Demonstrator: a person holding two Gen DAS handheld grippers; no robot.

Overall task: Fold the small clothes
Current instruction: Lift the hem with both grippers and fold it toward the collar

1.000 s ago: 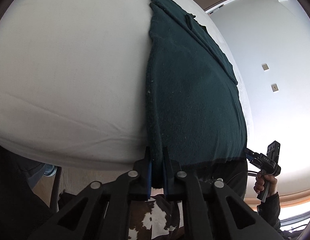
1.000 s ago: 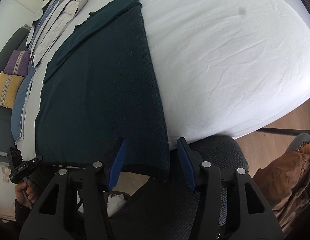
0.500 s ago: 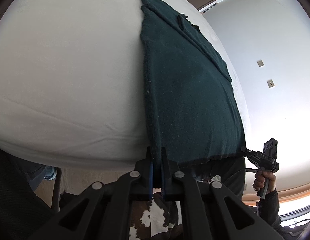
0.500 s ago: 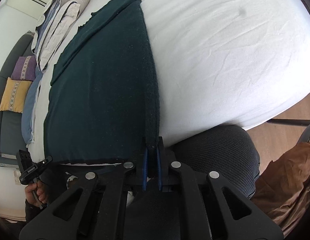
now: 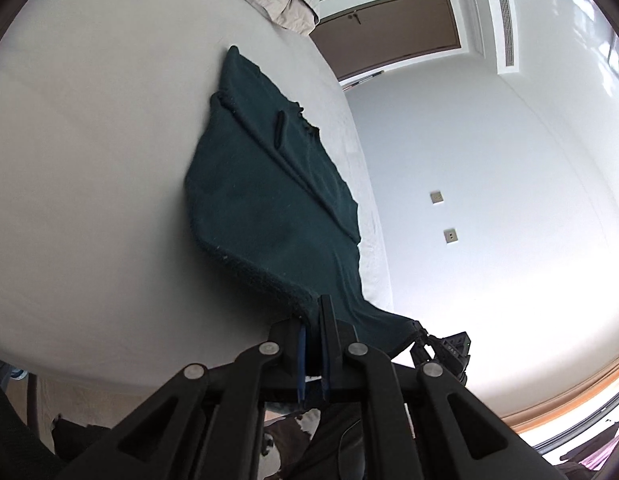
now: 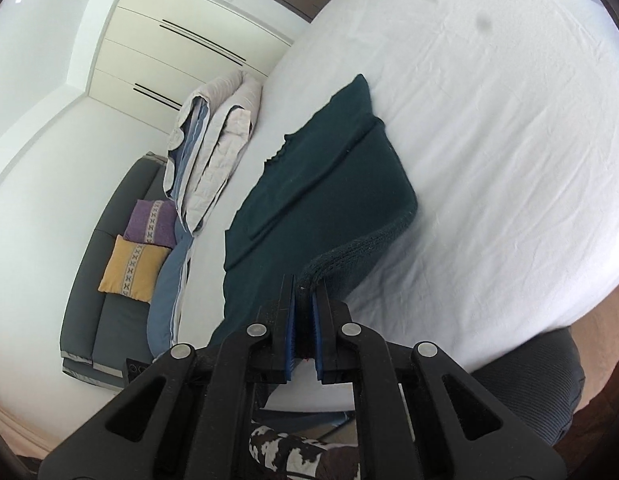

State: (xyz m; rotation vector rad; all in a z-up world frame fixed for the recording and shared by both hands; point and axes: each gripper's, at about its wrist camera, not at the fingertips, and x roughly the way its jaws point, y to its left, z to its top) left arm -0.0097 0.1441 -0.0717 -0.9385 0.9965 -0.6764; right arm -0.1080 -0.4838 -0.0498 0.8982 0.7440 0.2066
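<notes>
Black linkage arms, silver rivets, blue-padded fingers (image 6: 290,334); both grippers alike.

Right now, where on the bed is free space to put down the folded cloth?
The white sheet is bare on the wide side of the dark green garment, away from the wall. The strip between the garment and the folded duvet is narrow. Both grippers, left gripper and right gripper, hold the garment's near corners.
</notes>
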